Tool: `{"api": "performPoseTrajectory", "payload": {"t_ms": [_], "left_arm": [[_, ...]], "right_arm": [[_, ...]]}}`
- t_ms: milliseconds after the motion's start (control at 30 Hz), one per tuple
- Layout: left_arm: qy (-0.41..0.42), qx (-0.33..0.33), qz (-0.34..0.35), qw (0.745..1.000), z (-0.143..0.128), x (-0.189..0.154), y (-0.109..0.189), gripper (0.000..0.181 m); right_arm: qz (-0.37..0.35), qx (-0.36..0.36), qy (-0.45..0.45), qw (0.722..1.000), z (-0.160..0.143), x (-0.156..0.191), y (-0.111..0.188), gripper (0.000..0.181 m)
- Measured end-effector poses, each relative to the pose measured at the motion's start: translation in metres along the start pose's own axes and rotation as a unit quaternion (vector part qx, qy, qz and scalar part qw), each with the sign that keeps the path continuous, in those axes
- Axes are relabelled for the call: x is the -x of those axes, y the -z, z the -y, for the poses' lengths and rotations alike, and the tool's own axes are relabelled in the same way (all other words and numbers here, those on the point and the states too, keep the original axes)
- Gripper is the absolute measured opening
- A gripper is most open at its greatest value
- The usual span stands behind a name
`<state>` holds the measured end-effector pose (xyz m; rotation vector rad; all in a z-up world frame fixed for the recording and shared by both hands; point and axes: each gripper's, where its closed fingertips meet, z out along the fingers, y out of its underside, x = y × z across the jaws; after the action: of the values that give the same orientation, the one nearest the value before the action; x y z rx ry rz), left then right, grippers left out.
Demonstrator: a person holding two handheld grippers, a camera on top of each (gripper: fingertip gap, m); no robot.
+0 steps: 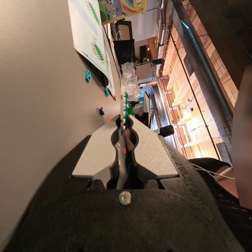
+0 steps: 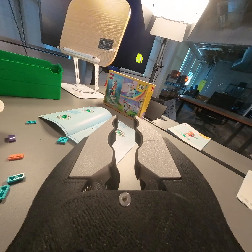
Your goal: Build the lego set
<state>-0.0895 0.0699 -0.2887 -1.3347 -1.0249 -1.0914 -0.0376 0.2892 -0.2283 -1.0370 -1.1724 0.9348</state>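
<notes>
My left gripper (image 1: pixel 124 117) is rolled on its side and shut on a white round plate (image 1: pixel 122 103) with green bricks (image 1: pixel 126 107) on it, held edge-on above the grey table (image 1: pixel 34 81). My right gripper (image 2: pixel 125 120) is open and empty, low over the open instruction booklet (image 2: pixel 81 121). Loose pieces lie on the table left of it: teal plates (image 2: pixel 62 140), (image 2: pixel 16 177), (image 2: pixel 31 121), a purple brick (image 2: pixel 11 138) and an orange plate (image 2: pixel 15 156). The left wrist view also shows teal pieces (image 1: pixel 88 75), a purple brick (image 1: pixel 101 110) and the booklet (image 1: pixel 90 40).
The set's box (image 2: pixel 128 98) stands behind the booklet. A green bin (image 2: pixel 27 80) sits at the back left, a book stand (image 2: pixel 94 34) beside it. A second booklet (image 2: pixel 189 135) and white papers (image 2: pixel 245 193) lie at the right. A crumpled clear bag (image 1: pixel 129 80) lies past the plate. Across from one pair of fingers to the other is roughly 25 centimetres.
</notes>
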Motion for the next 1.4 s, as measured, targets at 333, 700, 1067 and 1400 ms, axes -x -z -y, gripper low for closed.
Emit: {"api": "performPoseTrajectory", "payload": {"t_ms": [333, 700, 1067, 1400], "left_arm": [[-0.003, -0.046, 0.010, 0.999, 0.013, 0.002, 0.006, 0.007], [-0.008, -0.051, 0.015, 0.999, 0.015, 0.003, 0.007, 0.007], [0.002, -0.063, 0.026, 0.998, 0.019, 0.008, 0.008, 0.007], [0.007, -0.055, 0.012, 0.998, 0.018, 0.005, 0.007, 0.007]], "right_arm": [[-0.003, -0.006, -0.008, 1.000, 0.001, -0.003, 0.001, 0.020], [0.007, -0.004, -0.009, 1.000, 0.001, 0.001, 0.000, 0.020], [0.058, 0.011, -0.019, 0.998, -0.001, 0.015, -0.002, 0.020], [0.462, 0.297, -0.049, 0.834, -0.032, 0.154, 0.097, 0.019]]}}
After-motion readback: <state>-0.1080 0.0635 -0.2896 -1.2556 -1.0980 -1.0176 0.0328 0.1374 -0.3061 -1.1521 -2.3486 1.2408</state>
